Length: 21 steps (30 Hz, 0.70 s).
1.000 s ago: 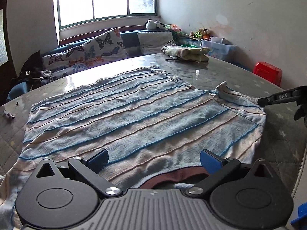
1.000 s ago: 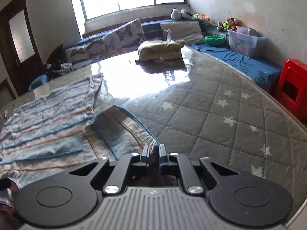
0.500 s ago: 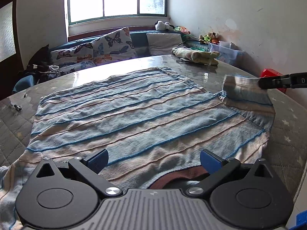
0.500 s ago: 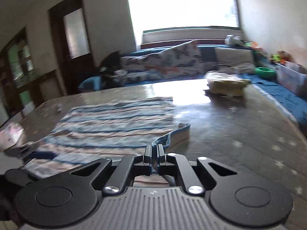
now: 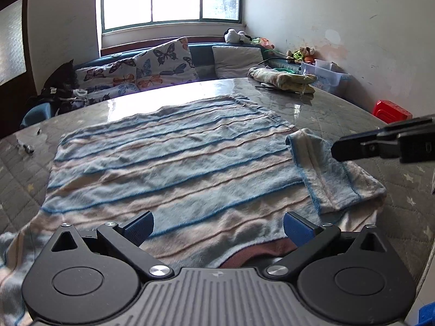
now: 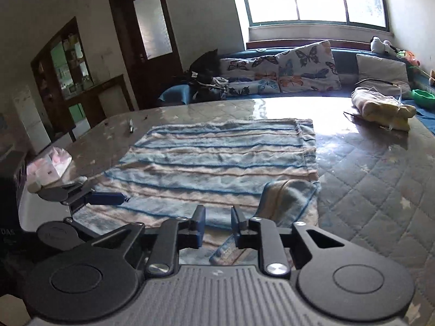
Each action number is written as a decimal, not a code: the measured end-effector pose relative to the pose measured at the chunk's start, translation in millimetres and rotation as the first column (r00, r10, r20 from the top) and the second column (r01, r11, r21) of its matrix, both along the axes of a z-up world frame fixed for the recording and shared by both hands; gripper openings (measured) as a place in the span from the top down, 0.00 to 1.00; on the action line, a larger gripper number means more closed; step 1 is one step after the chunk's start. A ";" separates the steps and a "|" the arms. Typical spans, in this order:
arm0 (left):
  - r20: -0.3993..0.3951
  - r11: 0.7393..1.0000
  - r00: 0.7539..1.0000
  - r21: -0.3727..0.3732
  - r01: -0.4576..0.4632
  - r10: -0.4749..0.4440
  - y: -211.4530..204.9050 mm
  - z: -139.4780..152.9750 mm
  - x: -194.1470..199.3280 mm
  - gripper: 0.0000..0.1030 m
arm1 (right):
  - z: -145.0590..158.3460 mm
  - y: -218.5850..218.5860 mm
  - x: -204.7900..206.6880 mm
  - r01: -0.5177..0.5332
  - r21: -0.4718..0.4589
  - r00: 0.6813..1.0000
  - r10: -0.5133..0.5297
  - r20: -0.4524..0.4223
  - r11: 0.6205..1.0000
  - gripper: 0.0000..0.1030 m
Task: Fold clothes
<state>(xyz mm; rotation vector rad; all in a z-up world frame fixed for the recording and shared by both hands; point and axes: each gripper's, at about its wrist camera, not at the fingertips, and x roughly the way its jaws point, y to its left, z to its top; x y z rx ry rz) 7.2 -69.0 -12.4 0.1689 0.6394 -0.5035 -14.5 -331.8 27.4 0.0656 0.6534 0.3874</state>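
The left gripper hangs wide open over the striped garment's collar, holding nothing. The right gripper, partly open and empty, has the folded-in sleeve just ahead of its fingertips.

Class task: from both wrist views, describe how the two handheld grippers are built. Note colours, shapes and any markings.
The left gripper and right gripper match: matte black bodies, a ribbed grey centre plate, two round black discs, angular black linkage arms with silver pivot screws, and blue finger pads. A small pale logo sits at the top of each ribbed plate. No cables or sleeves show.
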 end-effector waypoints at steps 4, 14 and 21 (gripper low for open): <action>0.004 1.000 1.000 -0.005 0.024 -0.024 -14.3 5.8 5.3 0.00 | 1.5 -15.6 15.1 0.039 -0.050 0.999 -0.039 -0.001 0.998 0.80; -0.007 0.997 0.997 0.029 0.072 -0.072 -59.0 2.0 22.4 0.00 | -22.9 -34.4 76.2 0.065 -0.131 0.995 -0.074 -0.062 0.989 0.82; -0.025 0.994 0.997 0.082 0.070 -0.068 -72.9 -11.8 33.0 0.00 | -47.1 -28.8 96.5 0.037 -0.202 0.994 -0.058 -0.097 0.979 0.83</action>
